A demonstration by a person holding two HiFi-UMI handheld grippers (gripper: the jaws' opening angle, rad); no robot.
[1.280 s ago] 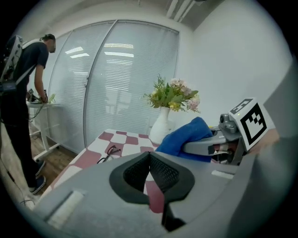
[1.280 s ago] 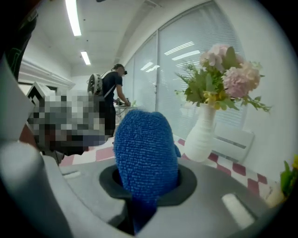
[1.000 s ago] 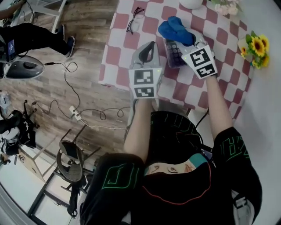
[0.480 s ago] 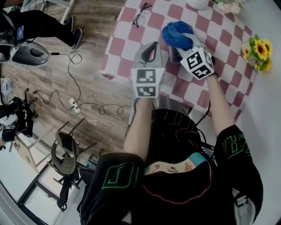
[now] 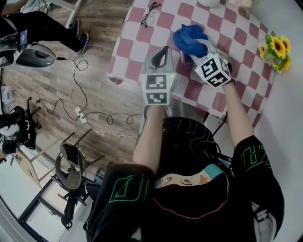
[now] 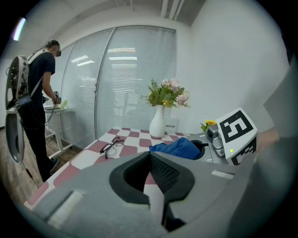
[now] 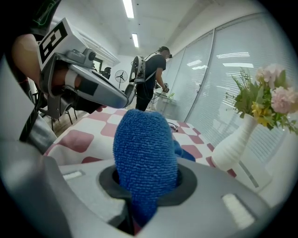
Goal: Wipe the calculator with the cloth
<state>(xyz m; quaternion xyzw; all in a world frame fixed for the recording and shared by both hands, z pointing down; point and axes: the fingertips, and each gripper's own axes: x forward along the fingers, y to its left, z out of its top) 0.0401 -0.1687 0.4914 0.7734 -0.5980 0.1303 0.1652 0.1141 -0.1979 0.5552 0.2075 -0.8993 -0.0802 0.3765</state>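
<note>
1. Wood-plank floor (image 5: 94, 61), 9 to 11 o'clock in head view; power strip (image 5: 80, 115) lying on it.
2. Table (image 5: 137, 45), red-white check cover, 12 to 1 o'clock.
3. Black chair (image 5: 71, 165), 8 o'clock.
4. Glass wall with blinds (image 6: 125, 79); plain white wall (image 6: 233, 60) adjoining.
5. Ceiling strip lights (image 7: 128, 8), lit.

No words or numbers can be read. The cube (image 5: 156, 88) on the left gripper (image 5: 163, 50) and the cube (image 5: 212, 70) on the right gripper (image 5: 191, 46) show only black-and-white squares, no letters. Green shapes on the person's black shirt (image 5: 184, 142) — too unclear to read.
</note>
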